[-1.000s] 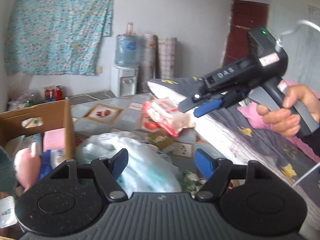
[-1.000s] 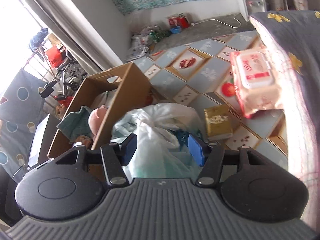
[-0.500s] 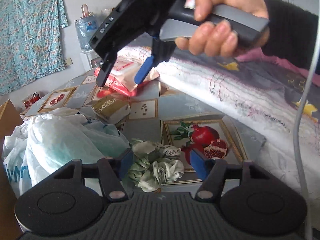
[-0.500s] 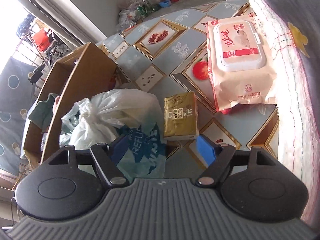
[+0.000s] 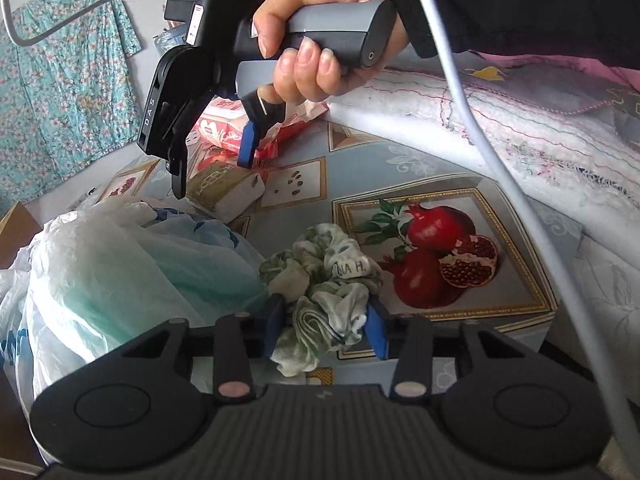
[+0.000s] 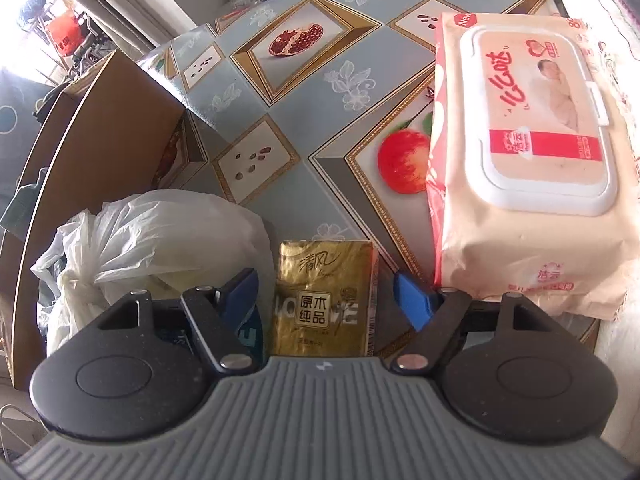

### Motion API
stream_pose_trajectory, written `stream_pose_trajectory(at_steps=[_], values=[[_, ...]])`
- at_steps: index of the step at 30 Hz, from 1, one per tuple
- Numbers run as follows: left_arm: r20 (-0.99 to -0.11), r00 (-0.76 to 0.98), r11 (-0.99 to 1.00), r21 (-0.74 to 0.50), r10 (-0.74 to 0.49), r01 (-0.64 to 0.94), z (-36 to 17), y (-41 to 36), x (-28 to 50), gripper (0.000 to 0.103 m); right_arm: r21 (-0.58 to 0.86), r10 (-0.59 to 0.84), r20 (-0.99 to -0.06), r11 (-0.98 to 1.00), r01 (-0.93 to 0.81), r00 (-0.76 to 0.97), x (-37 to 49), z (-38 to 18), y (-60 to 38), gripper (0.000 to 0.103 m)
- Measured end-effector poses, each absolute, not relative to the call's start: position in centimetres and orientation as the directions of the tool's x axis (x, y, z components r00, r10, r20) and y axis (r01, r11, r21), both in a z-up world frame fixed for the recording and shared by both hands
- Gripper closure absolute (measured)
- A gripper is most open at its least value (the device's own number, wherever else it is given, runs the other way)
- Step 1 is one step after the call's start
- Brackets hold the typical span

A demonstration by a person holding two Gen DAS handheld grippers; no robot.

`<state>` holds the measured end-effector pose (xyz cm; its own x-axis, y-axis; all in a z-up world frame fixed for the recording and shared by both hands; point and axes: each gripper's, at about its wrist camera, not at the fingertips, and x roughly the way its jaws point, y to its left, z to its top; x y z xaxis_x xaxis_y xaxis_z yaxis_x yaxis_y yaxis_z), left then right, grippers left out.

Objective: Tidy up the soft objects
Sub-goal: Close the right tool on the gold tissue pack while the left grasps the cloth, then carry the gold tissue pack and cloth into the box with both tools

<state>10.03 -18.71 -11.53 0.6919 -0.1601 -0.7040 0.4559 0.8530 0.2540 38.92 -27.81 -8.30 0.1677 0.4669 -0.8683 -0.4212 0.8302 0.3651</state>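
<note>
A green and white scrunchie [image 5: 320, 272] lies on the table with its near end between the blue pads of my left gripper [image 5: 326, 322]. The jaws are closing, and the cloth fills the gap from pad to pad. My right gripper [image 6: 326, 296] points down over a gold tissue pack [image 6: 324, 300]. That pack lies between its fingers, and both pads stand clear of it while the jaws close slightly. In the left wrist view the right gripper [image 5: 212, 164] hangs over the same gold pack [image 5: 224, 192], held by a hand [image 5: 316, 40].
A pink wet-wipes pack [image 6: 532, 168] lies to the right of the gold pack, against a bed's blanket [image 5: 520, 120]. A white plastic bag [image 6: 160, 232] sits to its left, beside an open cardboard box [image 6: 100, 140]. The table [image 5: 400, 168] has a fruit-print cloth.
My left gripper came down onto the scrunchie and its jaws narrowed around it. My right gripper dropped from the wipes side down over the gold tissue pack, with its jaws wider than a second ago.
</note>
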Motion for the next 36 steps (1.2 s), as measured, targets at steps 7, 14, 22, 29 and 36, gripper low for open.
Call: stream_pose_trajectory(at_steps=[7, 14, 22, 29, 36], values=[[-0.696, 0.703, 0.873, 0.241, -0.148, 0.423, -10.9, -18.4, 10.3, 0.079, 0.320, 0.424, -0.884, 0.855, -0.408, 0.197, 37.6, -8.1, -28.1, 0.052], [-0.662, 0.724, 0.888, 0.196, -0.193, 0.416, -9.4, -17.6, 8.2, 0.083, 0.405, 0.489, -0.837, 0.856, -0.321, 0.247, 34.7, -5.2, -31.9, 0.054], [-0.588, 0.775, 0.919, 0.128, -0.231, 0.372, -4.0, -14.1, 4.9, 0.083, 0.453, 0.573, -0.740, 0.812, -0.368, 0.353, 28.9, 3.4, -33.4, 0.054], [-0.506, 0.853, 0.983, 0.052, -0.128, 0.178, 2.7, -4.8, 1.2, 0.083, 0.496, 0.694, -0.654, 0.694, -0.522, 0.302, 24.7, 9.3, -26.5, 0.053], [-0.529, 0.844, 0.995, 0.015, 0.093, -0.100, 4.5, 4.9, 0.5, 0.082, 0.520, 0.762, -0.635, 0.543, -0.660, 0.126, 22.6, 10.3, -14.0, 0.053]])
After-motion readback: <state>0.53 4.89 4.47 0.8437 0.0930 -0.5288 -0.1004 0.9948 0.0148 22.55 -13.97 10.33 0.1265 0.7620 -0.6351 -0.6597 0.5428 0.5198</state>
